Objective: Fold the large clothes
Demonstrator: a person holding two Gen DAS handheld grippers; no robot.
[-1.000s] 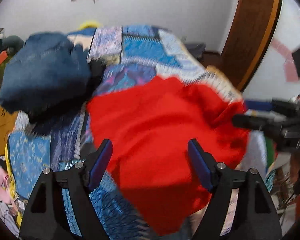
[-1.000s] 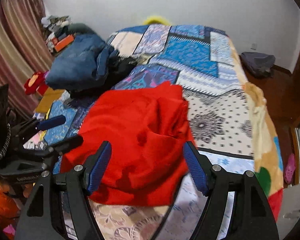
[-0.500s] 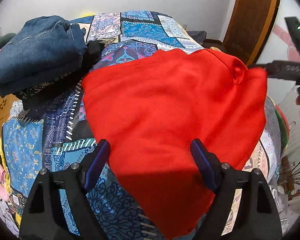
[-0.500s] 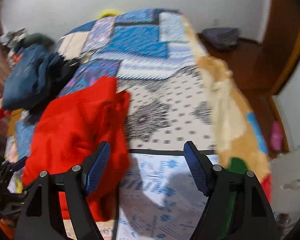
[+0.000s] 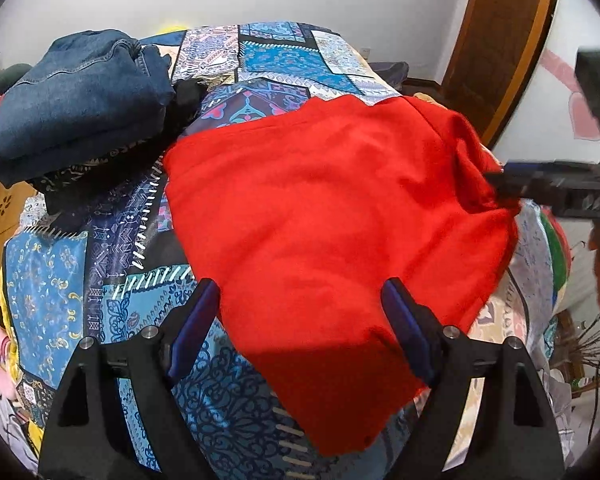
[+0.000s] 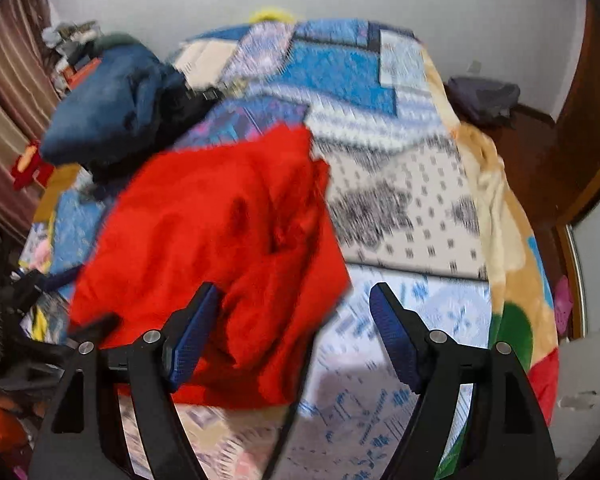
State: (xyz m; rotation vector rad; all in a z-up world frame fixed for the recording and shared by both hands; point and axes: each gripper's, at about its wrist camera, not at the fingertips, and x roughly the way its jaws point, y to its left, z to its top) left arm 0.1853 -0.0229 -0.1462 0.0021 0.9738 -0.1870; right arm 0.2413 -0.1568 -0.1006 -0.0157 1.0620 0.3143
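A large red garment (image 5: pixel 332 216) lies spread over the patchwork bedspread (image 5: pixel 288 56). In the left wrist view my left gripper (image 5: pixel 300 320) is open above its near edge, holding nothing. The right gripper shows there at the far right (image 5: pixel 500 174), touching the garment's right edge. In the blurred right wrist view the red garment (image 6: pixel 220 232) lies bunched at left, and my right gripper (image 6: pixel 296 332) is open over its near right edge, jaws wide apart.
Folded blue jeans (image 5: pixel 80 100) sit on dark clothes at the bed's far left. A wooden door (image 5: pixel 500 40) stands at the right. A dark bag (image 6: pixel 484 96) lies on the floor beyond the bed. Curtains (image 6: pixel 4 100) hang at left.
The red garment was drawn out flat to the right. The right gripper swung right, then back over the garment's edge. The left gripper stayed open near the front edge.
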